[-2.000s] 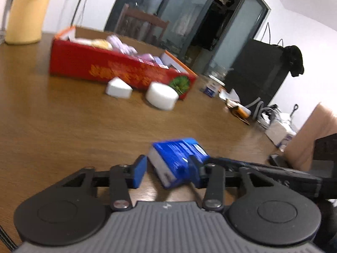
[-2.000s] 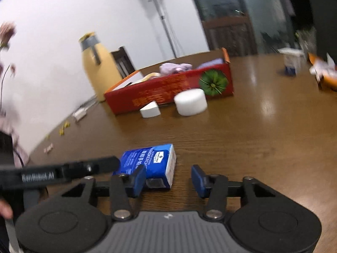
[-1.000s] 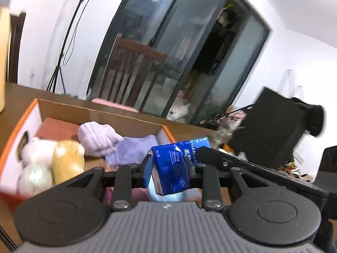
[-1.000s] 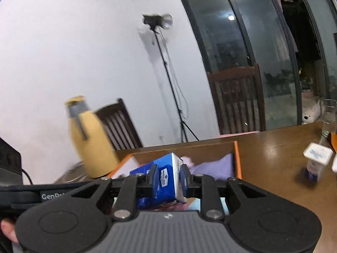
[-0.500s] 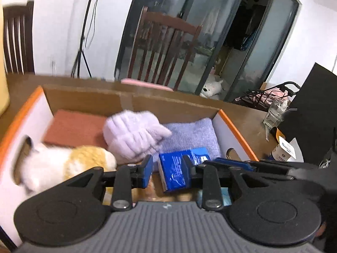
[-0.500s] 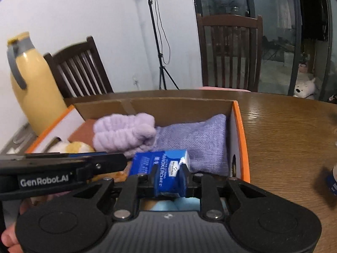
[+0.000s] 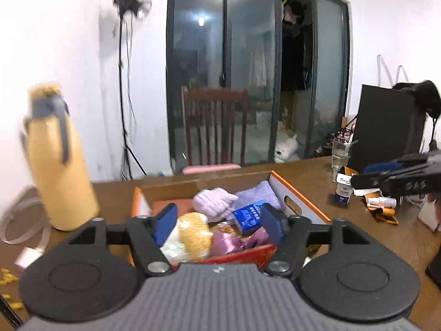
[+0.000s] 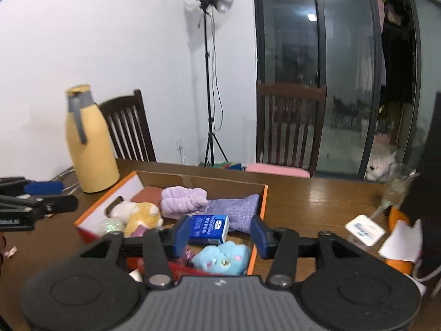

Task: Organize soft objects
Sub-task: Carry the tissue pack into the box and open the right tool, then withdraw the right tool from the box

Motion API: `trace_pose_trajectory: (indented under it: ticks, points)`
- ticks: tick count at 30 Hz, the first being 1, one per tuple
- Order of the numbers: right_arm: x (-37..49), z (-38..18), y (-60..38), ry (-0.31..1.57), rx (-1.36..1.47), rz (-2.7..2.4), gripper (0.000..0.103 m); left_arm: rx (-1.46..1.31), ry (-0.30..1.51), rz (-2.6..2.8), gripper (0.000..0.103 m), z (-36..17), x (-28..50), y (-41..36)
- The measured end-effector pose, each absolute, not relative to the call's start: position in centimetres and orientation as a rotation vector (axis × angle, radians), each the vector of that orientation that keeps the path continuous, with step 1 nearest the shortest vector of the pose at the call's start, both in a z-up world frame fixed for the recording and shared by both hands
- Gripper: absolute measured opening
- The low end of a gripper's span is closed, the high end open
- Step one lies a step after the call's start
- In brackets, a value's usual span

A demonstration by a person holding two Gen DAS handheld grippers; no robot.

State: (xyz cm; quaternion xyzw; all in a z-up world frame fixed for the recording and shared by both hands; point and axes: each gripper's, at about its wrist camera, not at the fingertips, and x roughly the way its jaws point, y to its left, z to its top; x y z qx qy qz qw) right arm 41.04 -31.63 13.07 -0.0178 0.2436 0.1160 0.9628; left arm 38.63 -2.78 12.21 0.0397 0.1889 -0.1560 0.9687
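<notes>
1. The table (image 8: pixel 317 201) carries a cardboard box (image 8: pixel 263 193) of soft things.
2. The blue tissue pack (image 8: pixel 209 229) lies in the box against a purple cloth (image 8: pixel 234 209), its long axis running left-right in the right wrist view.
3. The left gripper (image 7: pixel 217 222) and right gripper (image 8: pixel 220 235) are both opening, released, pads clear of the pack.

Glossy wooden table (image 8: pixel 317 201), matt cardboard box (image 8: pixel 193 178), fuzzy cloth plush toys (image 8: pixel 220 258), shiny plastic-wrapped tissue pack (image 8: pixel 209 229)

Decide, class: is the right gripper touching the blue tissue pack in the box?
Apart. In the right wrist view the opening right gripper shows clear gaps around the tissue pack lying in the box.
</notes>
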Motion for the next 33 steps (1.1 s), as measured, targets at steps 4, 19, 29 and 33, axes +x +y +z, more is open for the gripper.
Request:
trace_pose_trajectory:
  ticks: [4,19,29,33]
  points:
    - [34.9,14.2,-30.8,0.421,-0.092,0.231,0.057,0.059,0.312,-0.306,0.088,12.7,32.4,-1.2]
    - [12.9,7.9,-27.8,0.274,-0.067,0.249,0.092,-0.034,0.244,-0.192,0.103,6.5,12.4,1.9]
    - [10.8,5.5,-27.6,0.313,-0.044,0.229,0.092,-0.051,0.280,-0.213,0.103,5.6,11.9,2.5]
    - [12.5,4.9,-27.6,0.331,-0.030,0.235,0.092,-0.031,0.306,-0.222,0.103,5.0,13.8,1.3]
